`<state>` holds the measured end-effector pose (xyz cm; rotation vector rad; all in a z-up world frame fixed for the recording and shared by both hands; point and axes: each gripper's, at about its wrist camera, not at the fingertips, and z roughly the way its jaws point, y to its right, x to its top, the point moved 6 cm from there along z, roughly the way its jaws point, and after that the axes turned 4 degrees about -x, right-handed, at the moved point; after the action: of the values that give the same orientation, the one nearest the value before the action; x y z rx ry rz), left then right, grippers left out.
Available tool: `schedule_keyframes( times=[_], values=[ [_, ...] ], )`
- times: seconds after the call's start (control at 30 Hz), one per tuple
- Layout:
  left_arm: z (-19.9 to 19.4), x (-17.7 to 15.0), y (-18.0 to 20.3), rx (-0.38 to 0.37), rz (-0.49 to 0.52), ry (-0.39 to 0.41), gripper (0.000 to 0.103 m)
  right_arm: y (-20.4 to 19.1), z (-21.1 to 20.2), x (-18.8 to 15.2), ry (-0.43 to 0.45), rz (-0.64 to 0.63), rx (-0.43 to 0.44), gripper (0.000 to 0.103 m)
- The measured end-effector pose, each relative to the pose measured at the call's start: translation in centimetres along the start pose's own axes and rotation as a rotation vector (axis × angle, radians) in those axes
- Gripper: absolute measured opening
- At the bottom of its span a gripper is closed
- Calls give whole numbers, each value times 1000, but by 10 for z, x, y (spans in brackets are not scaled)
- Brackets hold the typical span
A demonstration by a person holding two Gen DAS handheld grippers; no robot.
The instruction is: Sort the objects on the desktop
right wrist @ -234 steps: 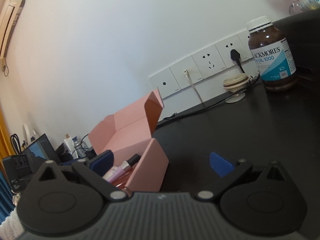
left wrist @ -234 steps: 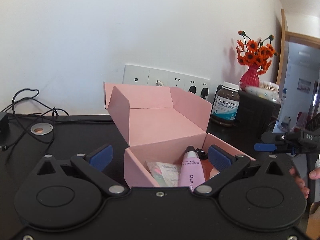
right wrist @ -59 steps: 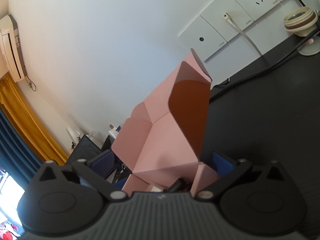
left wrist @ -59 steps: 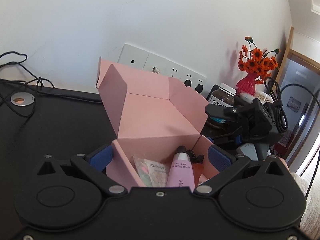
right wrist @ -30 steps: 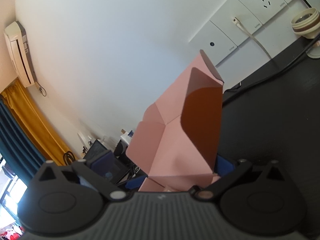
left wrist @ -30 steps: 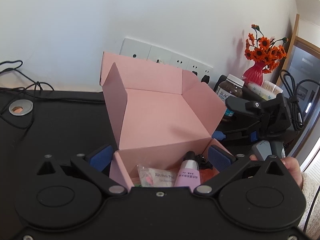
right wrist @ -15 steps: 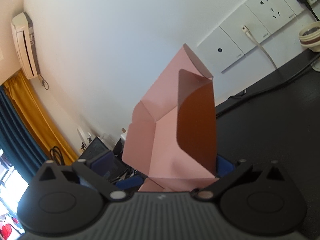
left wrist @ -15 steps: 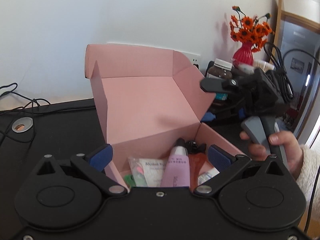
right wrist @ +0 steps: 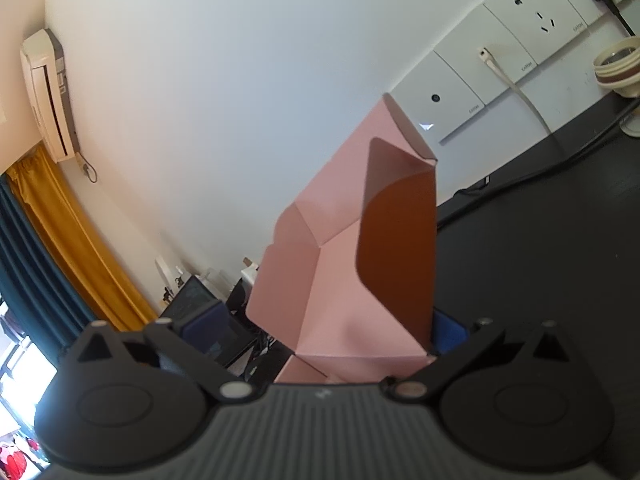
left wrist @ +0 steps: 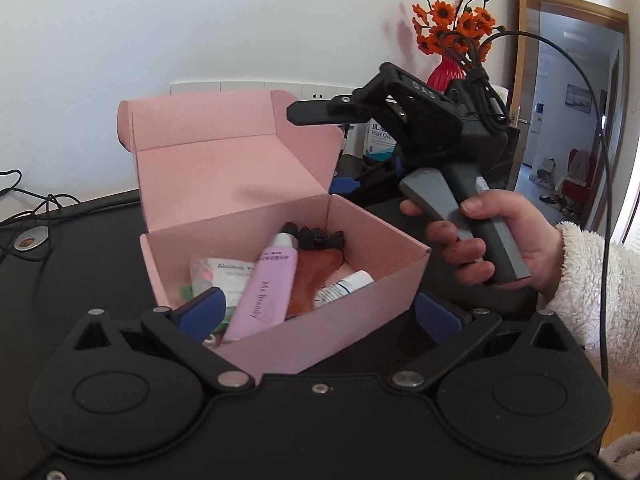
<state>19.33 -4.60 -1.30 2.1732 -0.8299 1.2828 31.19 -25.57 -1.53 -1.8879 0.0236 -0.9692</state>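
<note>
The left gripper [left wrist: 318, 314] has its jaws spread wide with nothing clamped, its 2 blue pads [left wrist: 202, 312] flanking the near wall of the pink box [left wrist: 360, 300], which sits on the black desk [left wrist: 72, 248] directly ahead of and partly between them; the left pad overlaps the box's near-left corner, and I cannot tell whether it touches the card. Inside the box, just beyond the jaws, lie a lilac tube [left wrist: 264, 292] angled toward the left pad, a white sachet [left wrist: 224, 276] to its left, a small white tube [left wrist: 346, 286] toward the right pad, and some black items [left wrist: 316, 236] at the far wall. The box's lid [left wrist: 216, 156] stands upright behind them. Beyond the right pad, the right gripper [left wrist: 334, 148] is held by a hand [left wrist: 484, 240] in a fluffy white sleeve [left wrist: 596, 300], its upper finger reaching over the lid's right side flap [left wrist: 308, 148] and its lower blue pad just outside that flap. In the right wrist view the right gripper's jaws are also wide apart: the lid and flap rise between them, the flap just beside the right pad [right wrist: 448, 334], contact unclear, the left pad [right wrist: 204, 326] well apart from the card. A vase of orange flowers [left wrist: 452, 36] and a brown supplement bottle [left wrist: 378, 140] stand farther back, to the right.
</note>
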Motion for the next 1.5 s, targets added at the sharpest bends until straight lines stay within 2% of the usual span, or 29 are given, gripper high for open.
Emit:
schedule_keyframes(
  times=[0.27, 0.5, 0.63, 0.73, 0.97, 1.17, 1.5],
  values=[
    [-2, 2, -1, -12, -2, 16, 103, -1, -2, -3, 7, -3, 4, 102],
    [7, -1, 6, 55, 70, -25, 103, 3, -2, -2, 10, -7, 16, 102],
    [6, -2, 5, 48, 72, -21, 103, 10, -3, 8, 37, 36, 11, 102],
    [5, -2, 3, 29, 56, -8, 103, 14, 3, 18, 15, 70, 29, 102],
    [7, -2, 4, 40, 62, -10, 103, 21, 26, 40, -59, 108, 34, 102],
    [10, 0, 1, 28, 47, -1, 103, 1, 33, 47, -91, 31, -5, 102],
    [14, 2, 0, 33, 48, -2, 103, -28, 9, 37, -65, -41, 20, 102]
  ],
)
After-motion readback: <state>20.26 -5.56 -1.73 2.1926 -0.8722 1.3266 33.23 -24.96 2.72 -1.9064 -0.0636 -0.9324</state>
